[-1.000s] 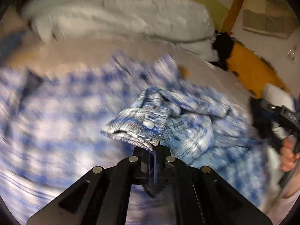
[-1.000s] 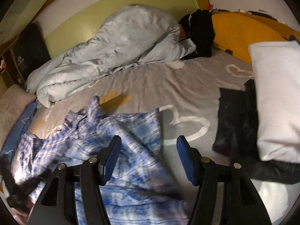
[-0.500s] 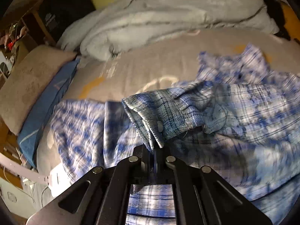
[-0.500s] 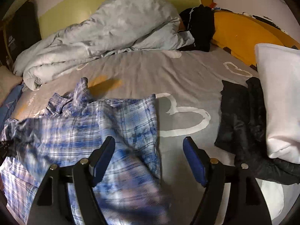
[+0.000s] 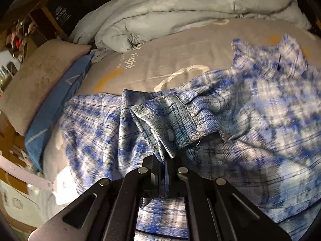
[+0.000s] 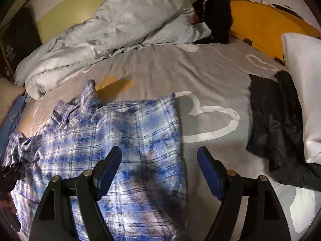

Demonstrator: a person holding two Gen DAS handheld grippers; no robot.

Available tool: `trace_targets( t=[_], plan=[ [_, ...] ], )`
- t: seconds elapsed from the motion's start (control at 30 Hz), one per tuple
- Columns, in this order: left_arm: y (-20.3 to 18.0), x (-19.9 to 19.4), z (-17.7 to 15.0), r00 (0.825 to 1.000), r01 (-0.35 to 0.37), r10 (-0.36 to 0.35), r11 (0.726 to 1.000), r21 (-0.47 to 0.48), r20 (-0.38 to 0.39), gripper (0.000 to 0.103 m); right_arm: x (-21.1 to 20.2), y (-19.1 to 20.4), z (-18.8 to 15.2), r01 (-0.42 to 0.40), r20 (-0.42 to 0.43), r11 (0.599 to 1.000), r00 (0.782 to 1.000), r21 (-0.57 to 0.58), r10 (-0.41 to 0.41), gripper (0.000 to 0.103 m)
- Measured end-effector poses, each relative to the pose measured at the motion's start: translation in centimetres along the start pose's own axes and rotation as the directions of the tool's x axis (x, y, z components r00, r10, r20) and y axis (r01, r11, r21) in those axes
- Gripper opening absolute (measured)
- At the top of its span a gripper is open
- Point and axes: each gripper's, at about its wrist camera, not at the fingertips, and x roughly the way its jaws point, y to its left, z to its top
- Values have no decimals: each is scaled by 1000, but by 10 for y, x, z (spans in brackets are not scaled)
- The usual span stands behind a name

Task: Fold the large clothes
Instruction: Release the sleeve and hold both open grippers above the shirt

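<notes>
Your left gripper [image 5: 165,160] is clamped on the buttoned cuff [image 5: 170,126] of the blue plaid shirt [image 6: 112,144], holding that sleeve end up over the rest of the garment. Your right gripper [image 6: 159,170] hangs with its jaws spread wide and nothing between them, just above the shirt's right half. You have the shirt lying across the grey bedsheet [image 6: 180,70], collar toward the rumpled grey duvet [image 6: 112,26]. A black jacket [image 6: 276,124] lies well apart on the right, touching a white pillow [image 6: 307,84].
</notes>
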Motion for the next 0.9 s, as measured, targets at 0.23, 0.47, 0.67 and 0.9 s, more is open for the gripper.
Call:
trace_targets(
  t=[0.23,0.47,0.67,0.9],
  plan=[
    [25,-24,-5,988,137,-132,989,-56,83,33,-12,14,-2,-29,15,999,999,-16,29,76],
    [68,-87,-6,954,225,-211,973,-43,212,80,-36,25,-1,-1,37,1000,999,-28,2,78],
    [138,-141,-6,849,452,-385,884,-119,363,90,-83,37,0,-144,87,988,987,61,138,84],
    [189,-129,-1,864,424,-331,885,-191,380,103,-97,62,-11,-135,115,991,984,-21,137,84]
  ],
)
